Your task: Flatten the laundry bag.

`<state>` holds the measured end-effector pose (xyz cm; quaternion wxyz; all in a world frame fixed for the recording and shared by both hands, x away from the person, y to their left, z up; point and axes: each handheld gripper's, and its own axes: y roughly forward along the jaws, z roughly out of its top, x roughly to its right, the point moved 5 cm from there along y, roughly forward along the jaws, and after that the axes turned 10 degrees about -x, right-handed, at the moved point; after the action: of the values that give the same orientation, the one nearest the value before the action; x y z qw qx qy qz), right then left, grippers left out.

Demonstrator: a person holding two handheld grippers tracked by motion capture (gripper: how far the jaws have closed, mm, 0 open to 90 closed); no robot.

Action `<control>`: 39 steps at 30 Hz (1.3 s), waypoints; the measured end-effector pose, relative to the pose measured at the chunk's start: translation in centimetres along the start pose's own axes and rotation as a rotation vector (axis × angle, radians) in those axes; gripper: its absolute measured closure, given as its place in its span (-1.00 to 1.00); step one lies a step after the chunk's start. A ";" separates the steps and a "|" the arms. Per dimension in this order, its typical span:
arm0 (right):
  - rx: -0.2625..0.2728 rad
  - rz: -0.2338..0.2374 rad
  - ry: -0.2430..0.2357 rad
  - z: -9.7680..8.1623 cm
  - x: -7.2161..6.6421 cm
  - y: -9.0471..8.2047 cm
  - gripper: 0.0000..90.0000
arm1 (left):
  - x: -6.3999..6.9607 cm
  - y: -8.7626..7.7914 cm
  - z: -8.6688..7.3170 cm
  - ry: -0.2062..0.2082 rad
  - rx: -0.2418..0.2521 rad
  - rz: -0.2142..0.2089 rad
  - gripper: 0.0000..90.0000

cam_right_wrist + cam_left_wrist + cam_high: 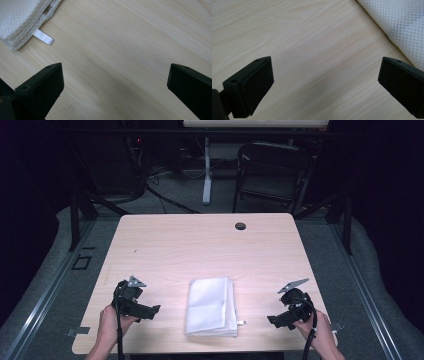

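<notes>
A folded white mesh cloth point(211, 306) lies on the pale wooden table point(200, 245), near the front edge. A white tag point(43, 36) sticks out of the cloth point(20, 17) at one corner. My left gripper point(152, 311) rests to the left of the cloth, held by a hand, jaws wide apart over bare wood with nothing between them. In the left gripper view point(325, 85) the cloth point(397, 22) lies at the upper right. My right gripper point(274, 320) sits right of the cloth, also open and empty, and in the right gripper view point(115, 85) bare wood lies between its jaws.
A small dark round grommet point(240, 226) sits in the table near the far edge. Beyond the table stand a dark folding chair point(272, 170) and a white post point(206, 170). Metal rails run along the floor on both sides.
</notes>
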<state>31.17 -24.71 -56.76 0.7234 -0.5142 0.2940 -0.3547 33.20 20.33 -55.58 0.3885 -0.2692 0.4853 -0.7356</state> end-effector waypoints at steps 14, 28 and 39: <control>-0.028 -0.007 -0.020 0.3 -0.6 -0.1 -0.99 | 0.8 -0.2 0.1 0.026 0.013 -0.017 -1.00; -0.028 -0.004 -0.035 0.3 -1.0 -0.3 -0.97 | 4.8 -0.5 1.6 0.140 0.031 -0.037 -0.99; -0.031 0.005 -0.044 0.4 -1.3 -0.3 -0.94 | 9.2 0.3 2.9 0.262 0.033 -0.092 -0.99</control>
<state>30.68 -23.50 -56.28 0.7226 -0.5321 0.2848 -0.3370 30.43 11.20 -54.57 0.2921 -0.1862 0.5068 -0.7894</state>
